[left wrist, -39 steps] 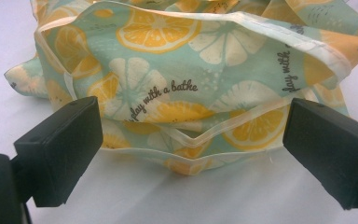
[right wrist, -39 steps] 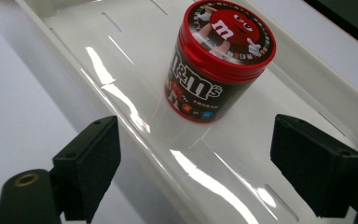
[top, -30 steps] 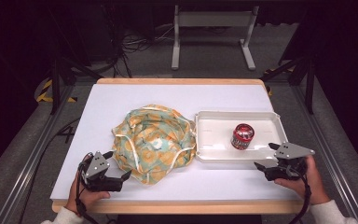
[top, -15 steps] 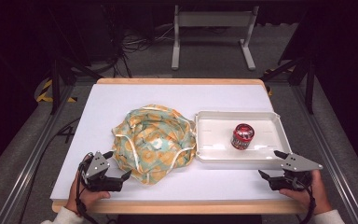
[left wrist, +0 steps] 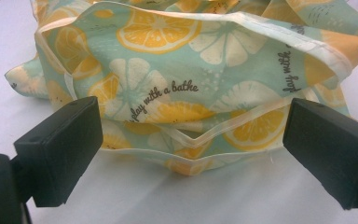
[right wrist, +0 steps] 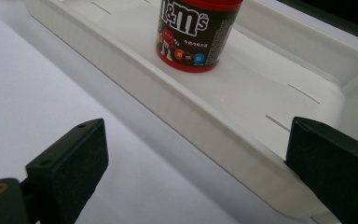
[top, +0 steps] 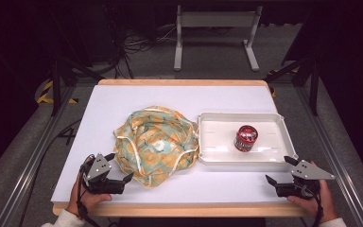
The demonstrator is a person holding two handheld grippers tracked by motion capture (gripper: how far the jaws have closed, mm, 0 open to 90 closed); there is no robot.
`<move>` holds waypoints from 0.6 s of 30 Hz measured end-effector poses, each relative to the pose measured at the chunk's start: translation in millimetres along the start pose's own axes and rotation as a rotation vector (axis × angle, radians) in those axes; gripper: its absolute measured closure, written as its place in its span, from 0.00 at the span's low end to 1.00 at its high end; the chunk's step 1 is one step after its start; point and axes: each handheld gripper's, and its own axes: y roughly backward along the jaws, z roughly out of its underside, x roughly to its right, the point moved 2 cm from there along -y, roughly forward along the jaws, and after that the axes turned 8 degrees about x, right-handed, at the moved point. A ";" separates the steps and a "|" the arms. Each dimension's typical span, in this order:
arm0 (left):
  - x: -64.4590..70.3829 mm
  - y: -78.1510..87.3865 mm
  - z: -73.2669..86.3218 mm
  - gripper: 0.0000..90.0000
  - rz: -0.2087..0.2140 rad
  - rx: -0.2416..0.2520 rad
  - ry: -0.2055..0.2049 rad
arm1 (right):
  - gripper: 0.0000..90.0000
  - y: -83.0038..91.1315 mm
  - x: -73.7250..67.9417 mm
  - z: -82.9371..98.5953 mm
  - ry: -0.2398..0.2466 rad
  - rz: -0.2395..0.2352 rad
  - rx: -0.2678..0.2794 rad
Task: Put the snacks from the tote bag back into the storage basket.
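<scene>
Lemon-print bag lies crumpled in the middle of the white table, its right edge just beside the white tray, in which a red M&M's tub stands upright. The left gripper sits low at the bag's near left corner with its jaws spread wide and empty; in the left gripper view the folded hem lies between them but neither pad touches it. The right gripper rests near the table's front edge, just short of the tray's near wall, jaws likewise wide and holding nothing. The work looks to be at its start: the approach to the bag, with no grasp made. The next move would likely call for the left gripper to ease forward and close on the hem, so that the mouth can be lifted open, while the right reaches over the wall for the tub.
</scene>
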 end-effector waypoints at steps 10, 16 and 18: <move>0.3 -0.1 -0.2 0.06 0.000 -0.005 -0.004 | 0.08 0.8 -1.3 -1.3 -0.003 -0.015 0.015; 0.2 0.0 -0.4 0.06 0.000 -0.002 -0.003 | 0.08 1.1 -2.0 -2.5 0.000 -0.019 0.020; 0.2 -0.2 -0.5 0.06 0.000 -0.004 -0.004 | 0.08 1.0 -2.1 -2.9 0.001 -0.020 0.021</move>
